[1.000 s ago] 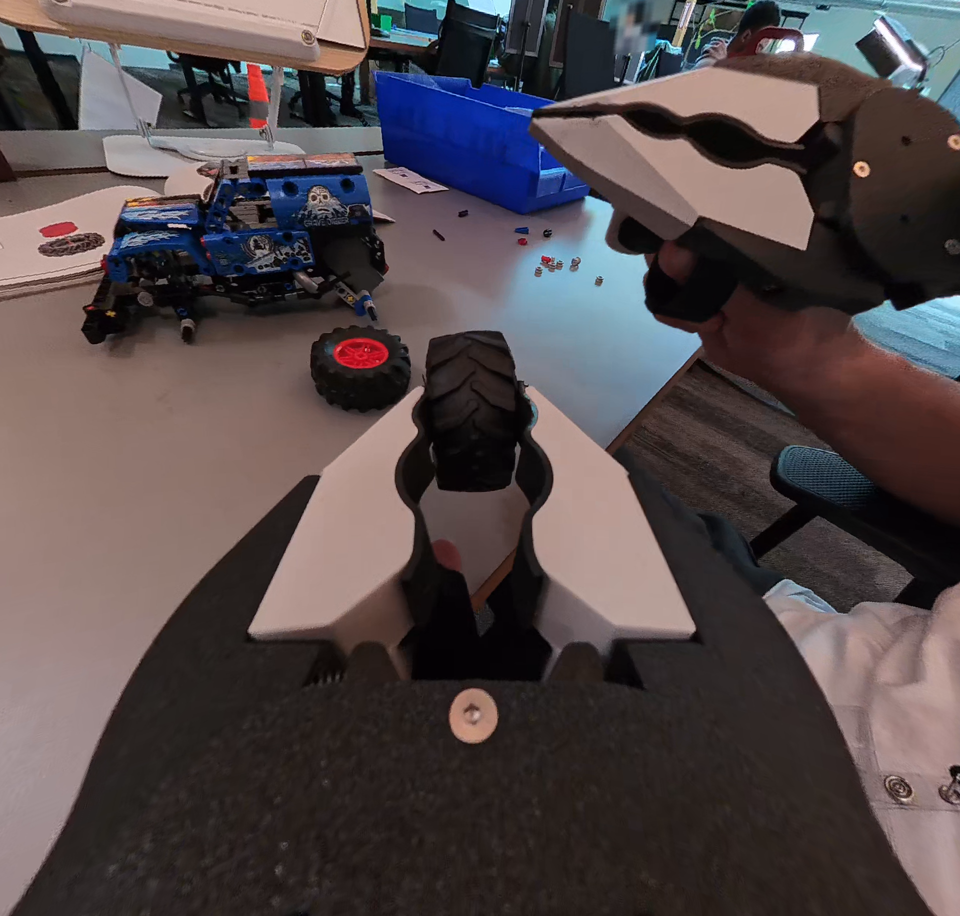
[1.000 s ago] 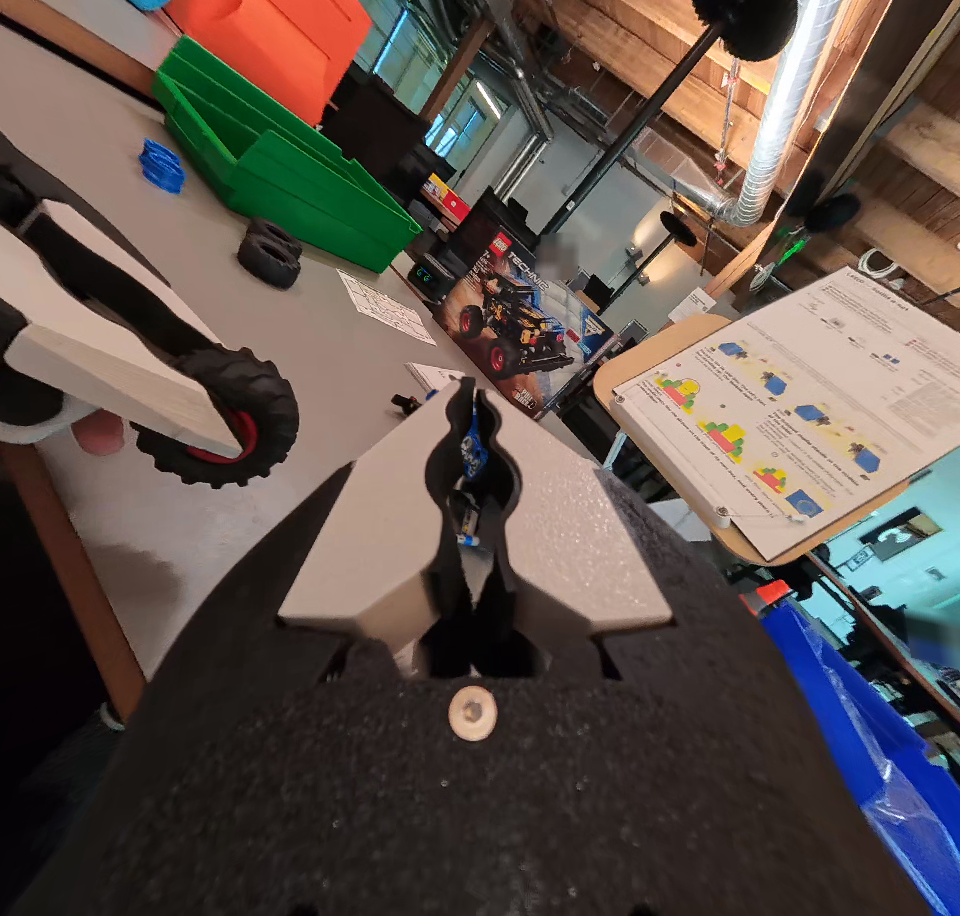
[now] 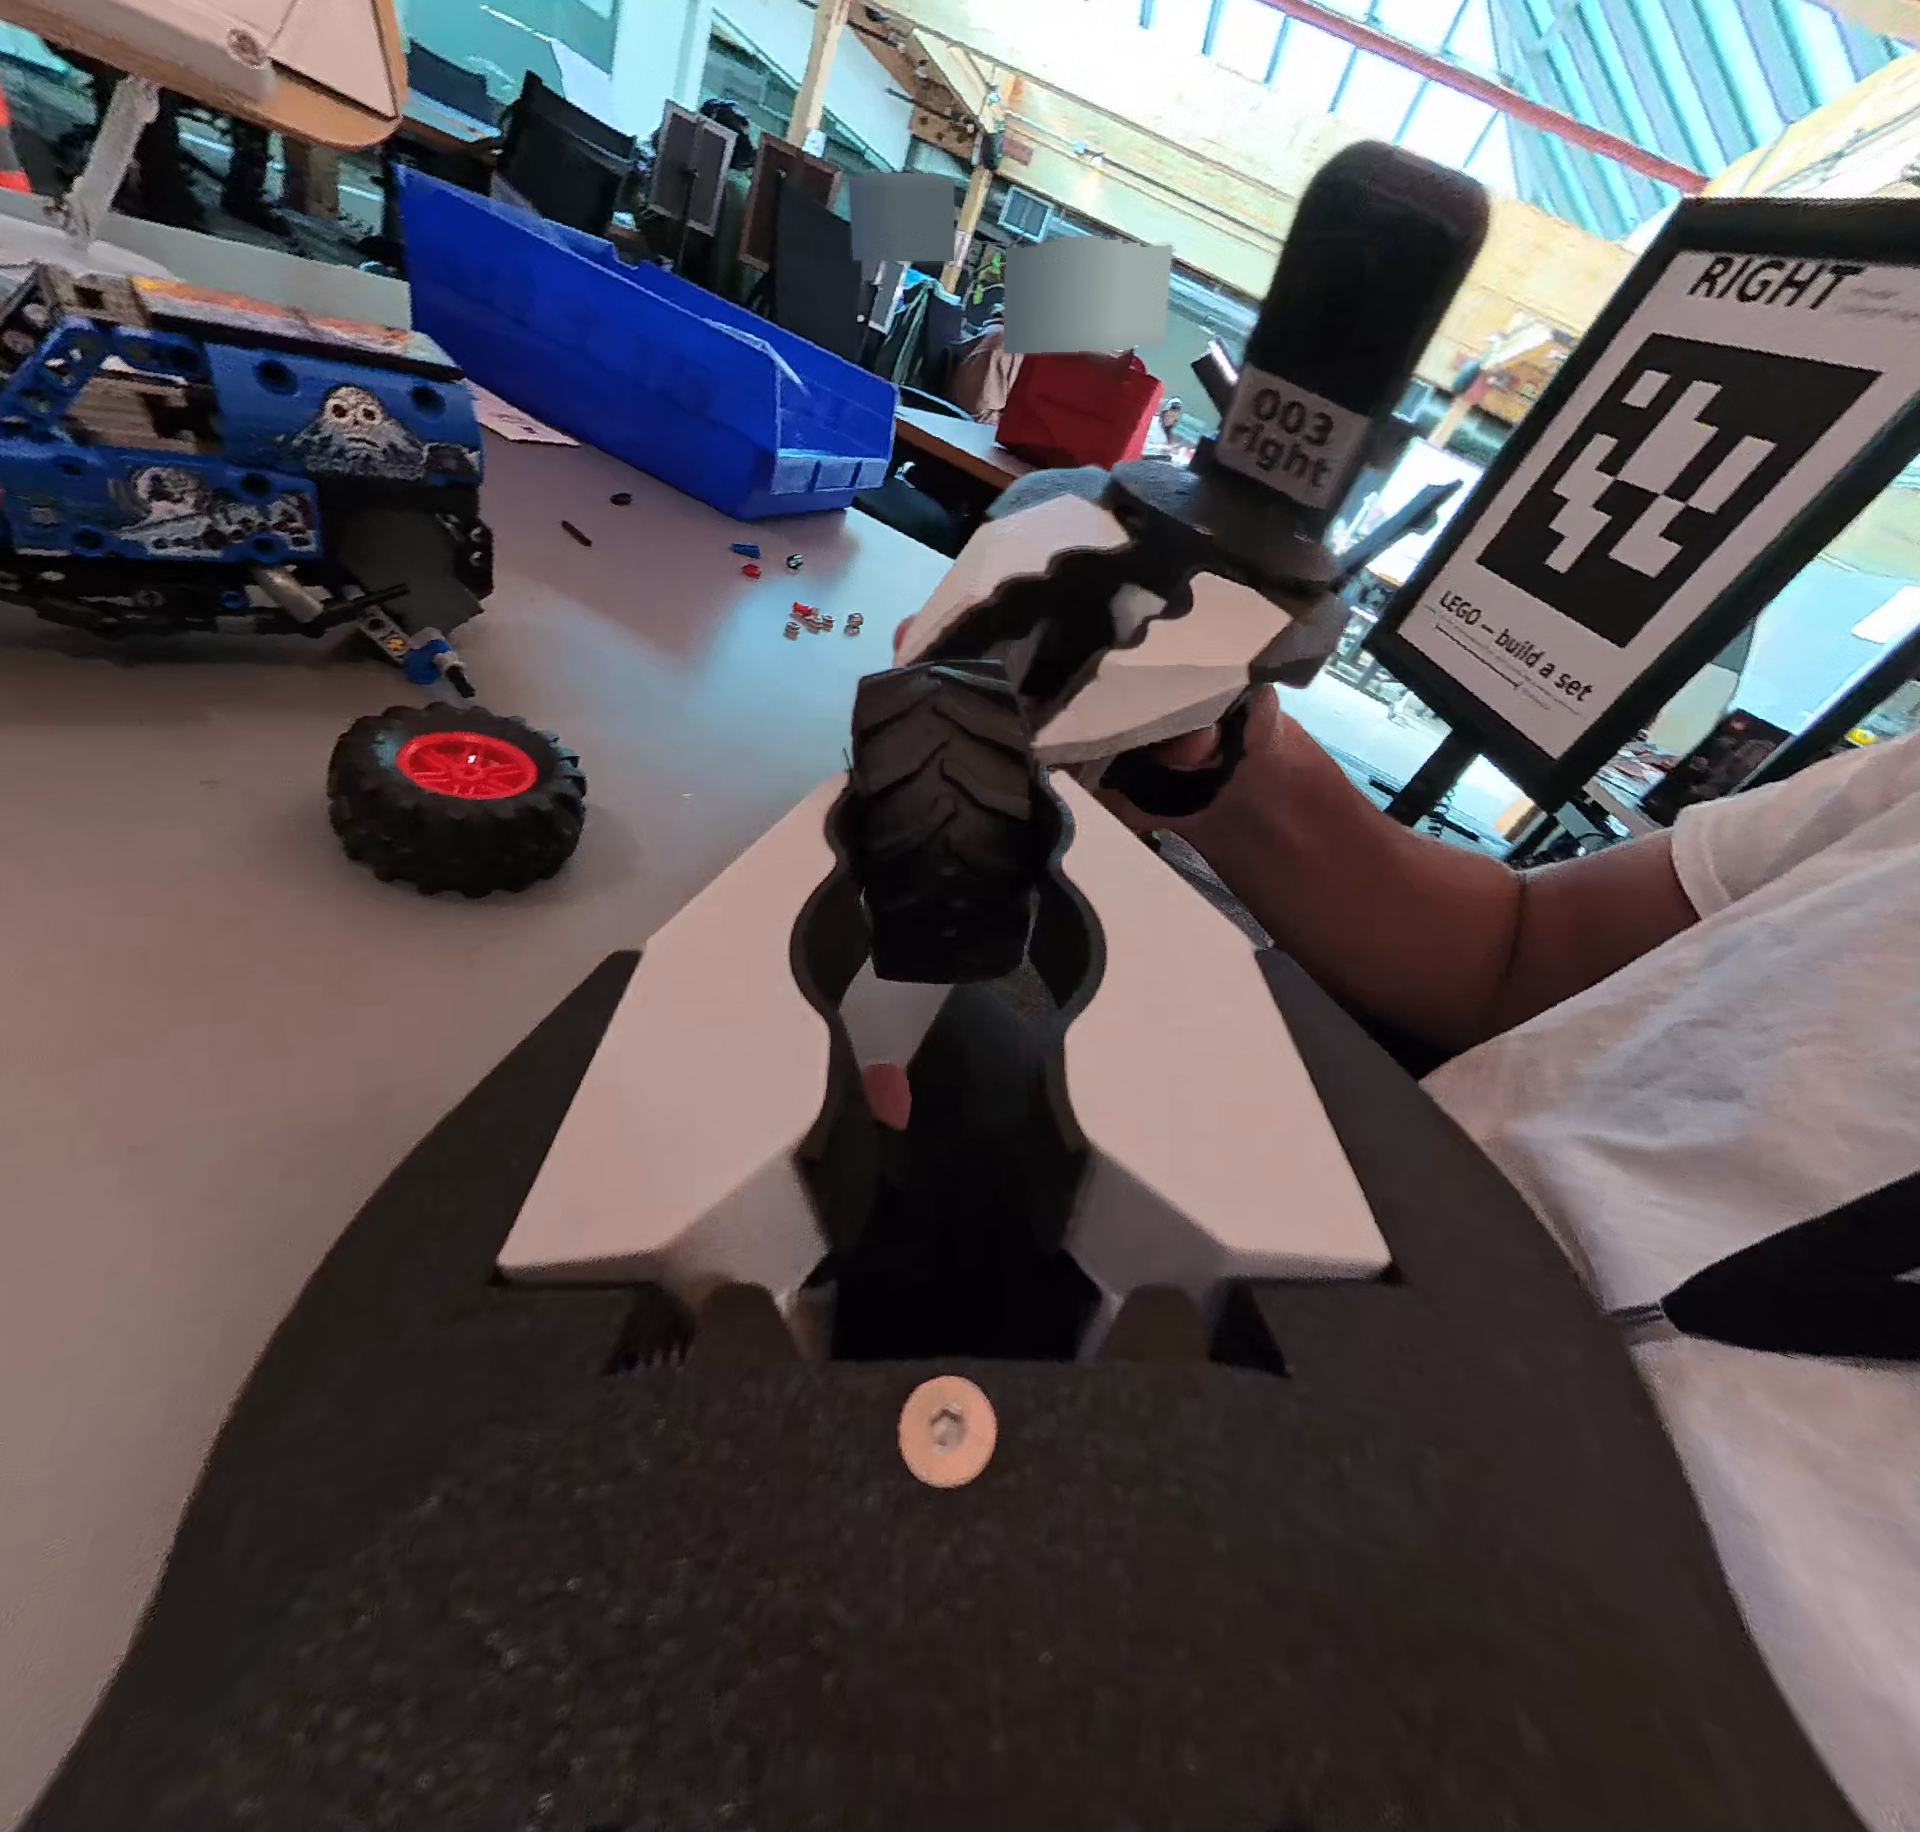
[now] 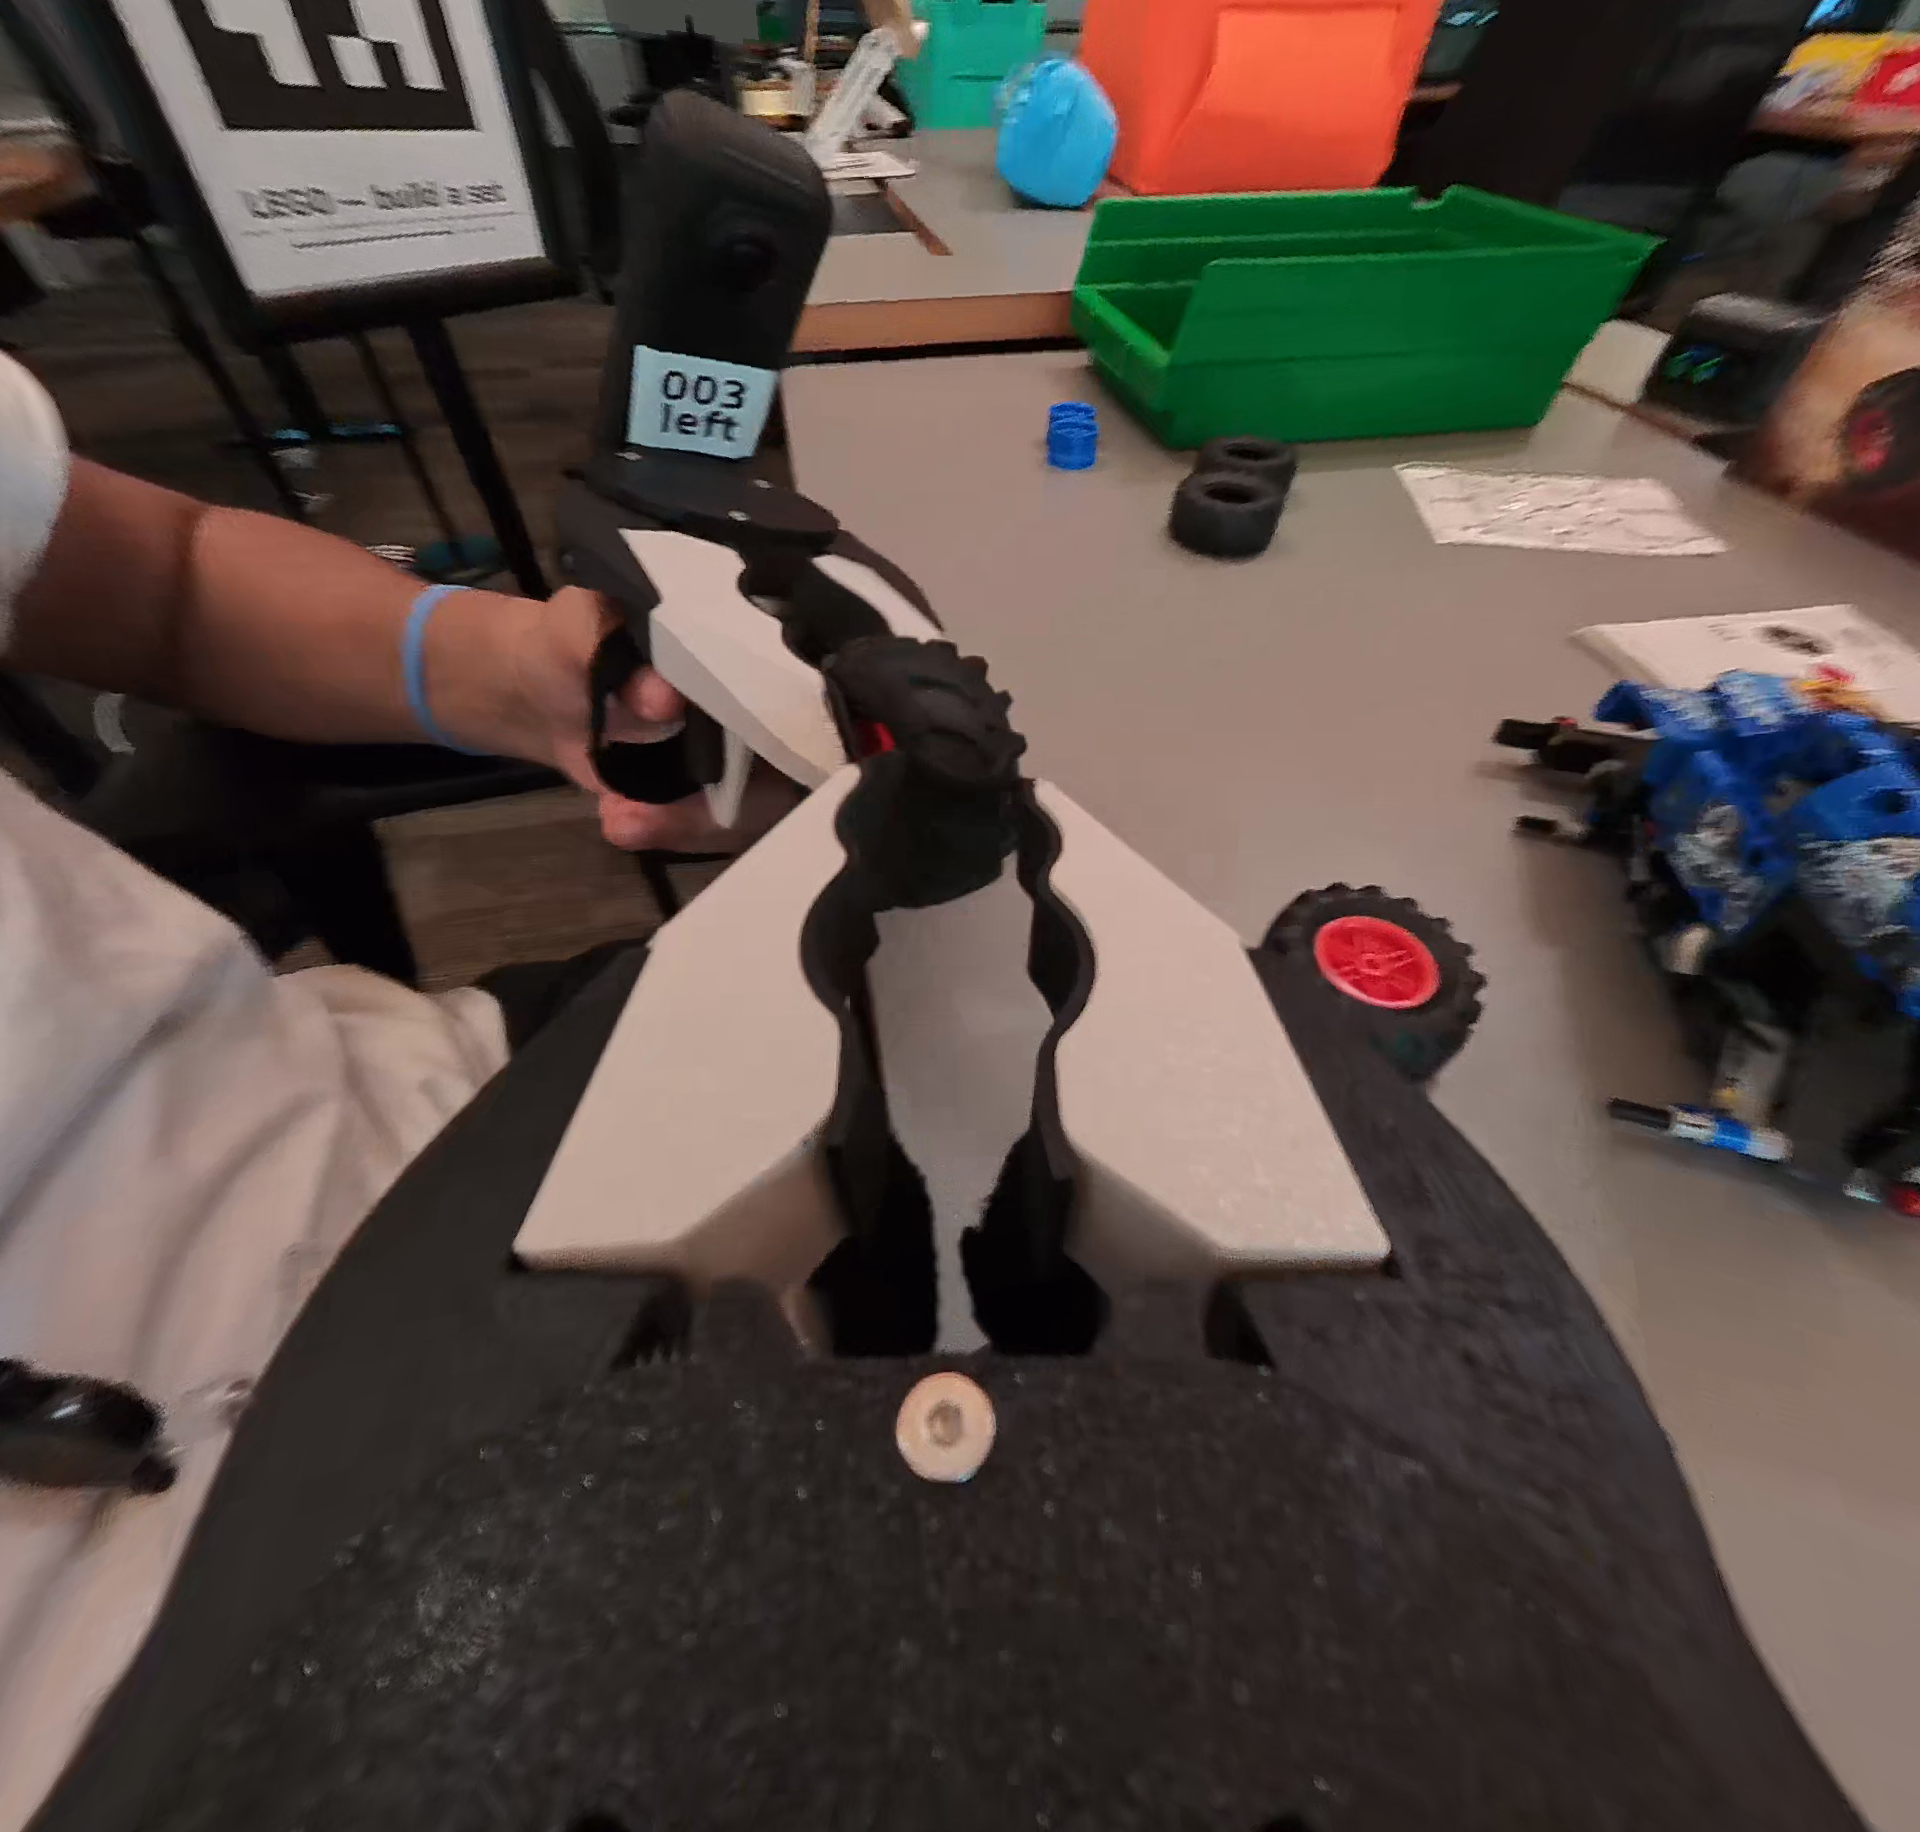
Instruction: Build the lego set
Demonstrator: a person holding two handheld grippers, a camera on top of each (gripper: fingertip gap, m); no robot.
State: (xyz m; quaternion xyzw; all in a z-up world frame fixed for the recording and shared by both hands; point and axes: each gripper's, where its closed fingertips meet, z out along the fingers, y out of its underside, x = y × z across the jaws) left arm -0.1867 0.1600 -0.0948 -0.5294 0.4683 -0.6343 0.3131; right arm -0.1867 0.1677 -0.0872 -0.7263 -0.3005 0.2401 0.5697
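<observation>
My left gripper (image 3: 945,806) is shut on a black-tyred wheel (image 3: 945,847) with a red hub and holds it in the air off the table's front edge. My right gripper (image 3: 971,691) faces it from the right. In the right wrist view its fingers (image 4: 935,806) stand on both sides of the same wheel (image 4: 925,712), the tyre filling the gap. The left gripper (image 4: 883,702) holds the wheel by its faces. The blue truck model (image 3: 229,473) lies wheel-less on the grey table, and also shows in the right wrist view (image 4: 1787,847). A second red-hubbed wheel (image 3: 457,795) lies flat near it.
A blue bin (image 3: 644,359) and small loose parts (image 3: 821,622) are at the back. A green bin (image 4: 1351,317), two bare black tyres (image 4: 1231,499), blue rings (image 4: 1072,435) and a paper sheet (image 4: 1558,520) are across the table. A sign stand (image 3: 1683,473) is beside the person. My left and right fingertips are right by each other. From either gripper's tips it is about 20 cm to the blue truck model (image 3: 229,473).
The right gripper has swung round from pointing across the table, opened, and come onto the wheel. The left gripper has lifted the wheel and tilted up toward it.
</observation>
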